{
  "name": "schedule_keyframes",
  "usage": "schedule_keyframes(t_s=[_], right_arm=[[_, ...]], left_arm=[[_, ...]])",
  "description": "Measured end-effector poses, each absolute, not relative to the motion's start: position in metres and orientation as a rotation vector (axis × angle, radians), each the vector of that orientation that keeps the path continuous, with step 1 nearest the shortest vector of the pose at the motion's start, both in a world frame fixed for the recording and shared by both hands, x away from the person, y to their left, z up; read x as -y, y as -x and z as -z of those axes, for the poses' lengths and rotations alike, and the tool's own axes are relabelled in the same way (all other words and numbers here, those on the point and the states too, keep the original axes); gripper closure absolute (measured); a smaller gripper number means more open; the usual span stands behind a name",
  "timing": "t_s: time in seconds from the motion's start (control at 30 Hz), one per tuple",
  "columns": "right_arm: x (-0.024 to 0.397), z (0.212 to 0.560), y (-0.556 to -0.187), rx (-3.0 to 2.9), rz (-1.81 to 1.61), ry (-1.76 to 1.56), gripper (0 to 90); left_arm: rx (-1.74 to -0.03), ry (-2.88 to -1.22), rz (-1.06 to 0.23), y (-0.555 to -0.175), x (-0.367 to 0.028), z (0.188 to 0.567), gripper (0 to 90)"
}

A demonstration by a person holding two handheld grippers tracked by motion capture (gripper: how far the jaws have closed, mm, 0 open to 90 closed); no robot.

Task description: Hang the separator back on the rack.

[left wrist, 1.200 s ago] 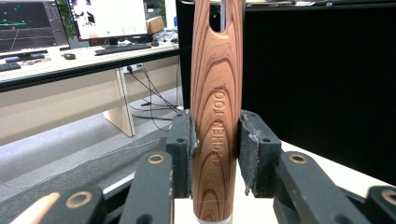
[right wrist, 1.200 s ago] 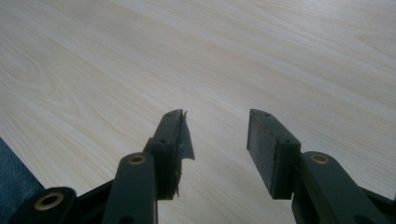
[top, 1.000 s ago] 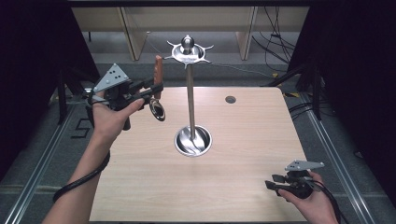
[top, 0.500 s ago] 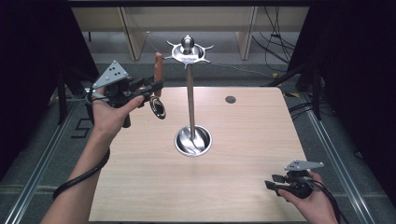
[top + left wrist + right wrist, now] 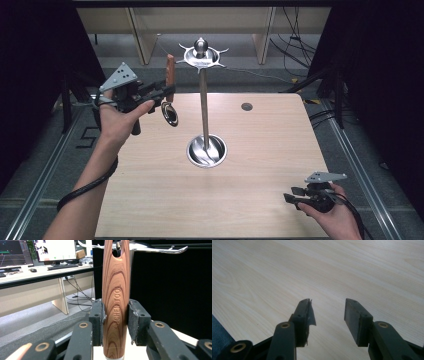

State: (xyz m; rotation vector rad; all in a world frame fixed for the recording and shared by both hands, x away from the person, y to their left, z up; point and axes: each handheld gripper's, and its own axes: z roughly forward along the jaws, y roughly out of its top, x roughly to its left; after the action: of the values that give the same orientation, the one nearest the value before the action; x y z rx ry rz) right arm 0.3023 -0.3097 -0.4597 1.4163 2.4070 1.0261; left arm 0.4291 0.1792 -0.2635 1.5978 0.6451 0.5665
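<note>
A utensil with a wooden handle and a small metal bowl at its lower end hangs upright above the table's far left. My left gripper is shut on the handle. In the left gripper view both pads press the handle, which has a hanging hole near its top. A metal stand rises from a round base at the table's middle. Its hook ring is to the right of the utensil, and one of its hooks shows behind the handle. My right gripper rests open near the front right corner, with nothing between its jaws.
The wooden table has a small dark round spot at the far right. Cables and shelf legs lie on the floor beyond the far edge. A desk with monitors stands farther off.
</note>
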Motion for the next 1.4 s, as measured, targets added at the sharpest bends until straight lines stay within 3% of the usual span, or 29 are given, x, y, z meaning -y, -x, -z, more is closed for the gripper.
schedule_keyframes(t_s=[1.4], right_arm=[[0.308, 0.462, -0.303, -2.39, -1.05, -1.41, 56.8]], left_arm=[[-0.596, -1.74, -0.503, -0.444, -0.177, 0.252, 66.6]])
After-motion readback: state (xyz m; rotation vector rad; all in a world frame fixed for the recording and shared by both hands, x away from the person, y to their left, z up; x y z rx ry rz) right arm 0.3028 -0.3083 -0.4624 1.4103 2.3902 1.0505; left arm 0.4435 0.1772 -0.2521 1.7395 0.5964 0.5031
